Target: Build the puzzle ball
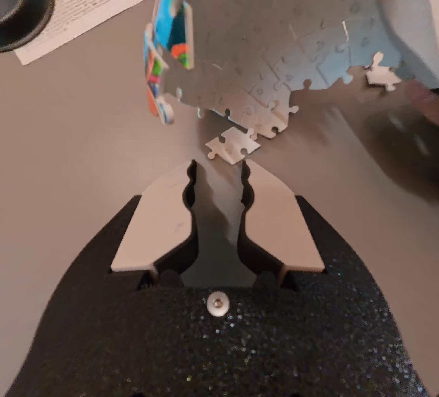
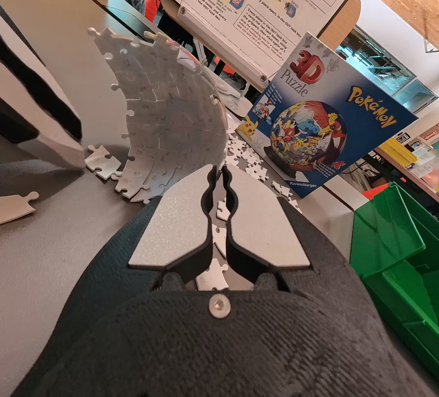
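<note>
In the centre of the right wrist view, the right gripper (image 2: 219, 169) was pinched on the lower rim of the partly built puzzle ball (image 2: 173, 119), its fingertips nearly together on the thin shell edge. The shell stood as a curved, open section on the grey table (image 2: 47, 231), blank white inner face toward the camera, with jagged tabs along its free edges.

In the left wrist view the same shell filled the upper half of the frame, its printed outer face showing at upper centre-left. The left gripper (image 1: 218, 164) was spread apart and held nothing; its tips sat just below a single loose piece (image 1: 231, 144) lying flat on the table, close under the shell's lower edge. A second loose piece (image 1: 382, 76) lay at the right of that frame. More loose pieces (image 2: 247, 155) were scattered at centre-right of the right wrist view, in front of the puzzle box (image 2: 327, 124); a green bin (image 2: 392, 243) stood at lower right.

Handling, as judged: the shell appeared light, thin and rigid plastic, but held only by interlocked tabs, so it would likely separate under twisting or squeezing. Grip the rim across a completed joint, not on a protruding tab. The loose piece was flat, smooth and likely slippery; take it by two opposite straight edges, leaving tabs free for insertion.
</note>
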Tool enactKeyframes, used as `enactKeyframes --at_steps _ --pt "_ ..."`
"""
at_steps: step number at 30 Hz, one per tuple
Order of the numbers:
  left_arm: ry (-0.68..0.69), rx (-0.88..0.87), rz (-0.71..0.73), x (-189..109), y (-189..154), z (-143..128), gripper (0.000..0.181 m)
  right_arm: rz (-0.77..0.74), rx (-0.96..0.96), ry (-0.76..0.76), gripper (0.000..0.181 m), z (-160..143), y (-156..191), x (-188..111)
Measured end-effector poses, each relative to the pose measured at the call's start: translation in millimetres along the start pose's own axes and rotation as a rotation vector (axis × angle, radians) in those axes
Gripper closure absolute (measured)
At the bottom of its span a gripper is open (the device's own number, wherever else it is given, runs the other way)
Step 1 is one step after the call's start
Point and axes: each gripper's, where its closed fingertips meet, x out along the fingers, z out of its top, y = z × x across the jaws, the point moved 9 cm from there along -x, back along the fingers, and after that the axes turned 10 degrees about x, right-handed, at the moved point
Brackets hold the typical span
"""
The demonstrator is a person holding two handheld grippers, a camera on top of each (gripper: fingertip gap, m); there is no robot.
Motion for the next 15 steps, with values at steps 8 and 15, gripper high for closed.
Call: enactKeyframes --at_steps 8,15 --pt "-0.042 0.166 -0.064 8.7 -2.5 5.8 0.147 0.000 -0.002 -0.001 0.176 -0.1 0.1 0.0" --pt "-0.131 0.257 -0.089 11.5 2.7 2.7 0.145 -0.001 -0.002 -0.002 0.176 0.0 0.3 0.1"
